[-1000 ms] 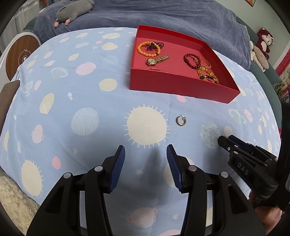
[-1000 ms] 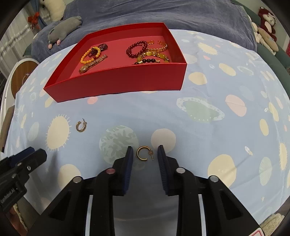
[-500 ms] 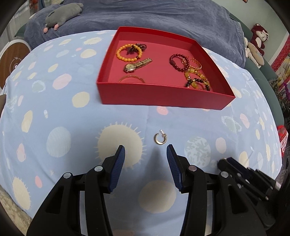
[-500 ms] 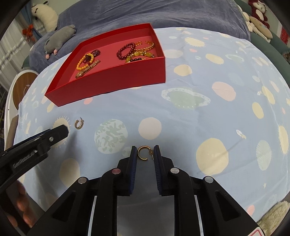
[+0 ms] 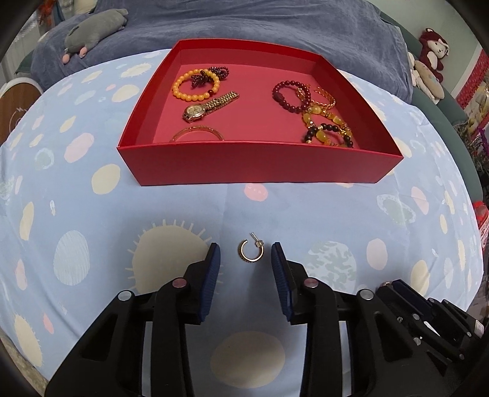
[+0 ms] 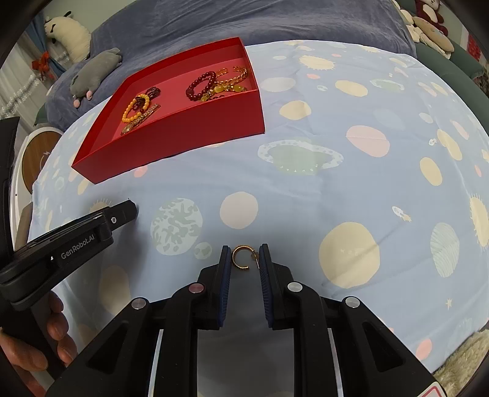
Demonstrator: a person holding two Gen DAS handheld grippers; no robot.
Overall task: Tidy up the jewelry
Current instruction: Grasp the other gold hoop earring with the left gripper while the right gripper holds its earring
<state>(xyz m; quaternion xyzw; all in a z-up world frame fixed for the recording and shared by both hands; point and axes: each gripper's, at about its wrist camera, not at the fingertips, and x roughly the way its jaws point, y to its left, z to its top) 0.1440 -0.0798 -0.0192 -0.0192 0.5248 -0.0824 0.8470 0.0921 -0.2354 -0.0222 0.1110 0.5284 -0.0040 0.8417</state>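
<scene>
Nearest to me, my left hand-held gripper point(image 5: 246, 261) has just been closing; its blue pads point(image 5: 211, 268) stand spread on either side of a small hoop earring point(image 5: 251, 251) that lies flat on the planet-print sheet point(image 5: 76, 195), with a gap on both sides, so nothing is pinched there. My right hand-held gripper point(image 6: 243, 259) has its pads drawn close around a second gold hoop earring point(image 6: 243, 258); the earring's post sits right against the right pad and the hoop is just beside the left one, though I cannot tell whether both pads truly press on it. Farther off on the sheet sits the red tray point(image 5: 259, 166), holding an orange bead bracelet point(image 5: 195, 85), a gold watch point(image 5: 207, 107), a dark red bead bracelet point(image 5: 285, 96) and other beaded pieces. Beyond it a grey plush toy point(image 5: 94, 29) lies on the blue blanket point(image 5: 275, 27).
</scene>
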